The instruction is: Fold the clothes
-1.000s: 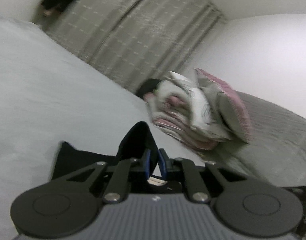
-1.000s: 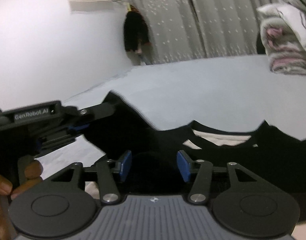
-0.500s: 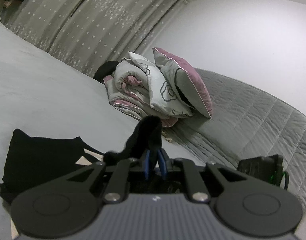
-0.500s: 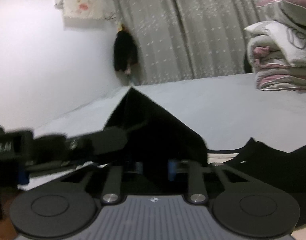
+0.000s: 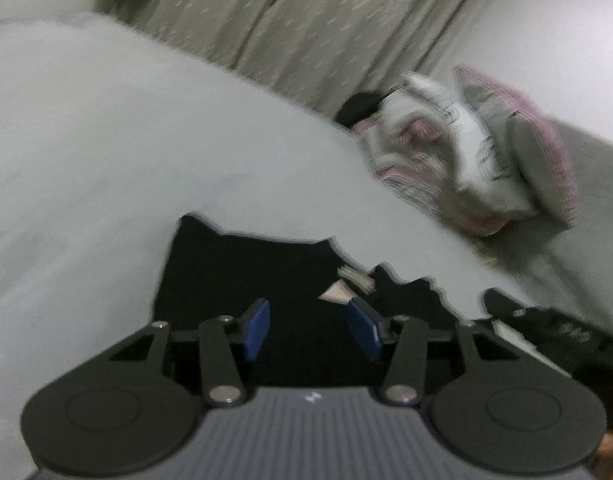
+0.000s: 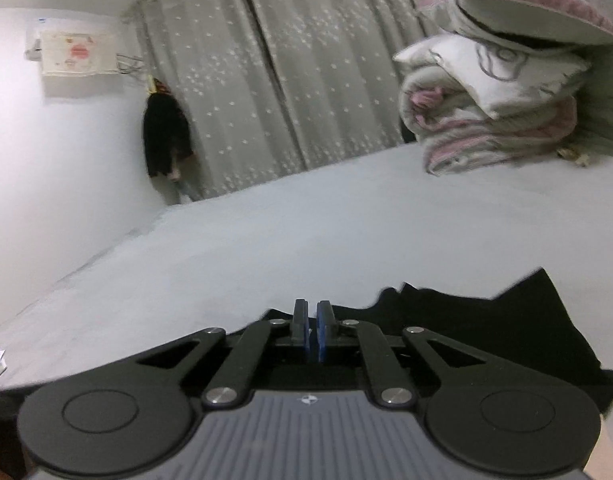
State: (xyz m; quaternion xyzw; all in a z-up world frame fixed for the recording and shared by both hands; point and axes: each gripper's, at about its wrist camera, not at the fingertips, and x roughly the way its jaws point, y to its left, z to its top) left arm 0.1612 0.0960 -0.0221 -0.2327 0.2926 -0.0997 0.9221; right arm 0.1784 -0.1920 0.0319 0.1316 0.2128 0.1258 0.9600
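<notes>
I'm working in a home bedroom: a wide bed under a pale grey sheet (image 6: 346, 232) fills my view, with a rolled white-and-pink quilt (image 6: 486, 120) and a grey, pink-edged pillow (image 6: 538, 8) stacked at its far end. Floor-length grey curtains with small white flecks (image 6: 274, 80) hang behind. Dark clothing (image 6: 166, 136) hangs in the corner.

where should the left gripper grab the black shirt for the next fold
Probably the far left corner of the black shirt, approached from above and the near side. That edge lies flat and clear on the grey bedsheet. The left gripper hovers over the cloth, its jaws opening with nothing pinched.
</notes>
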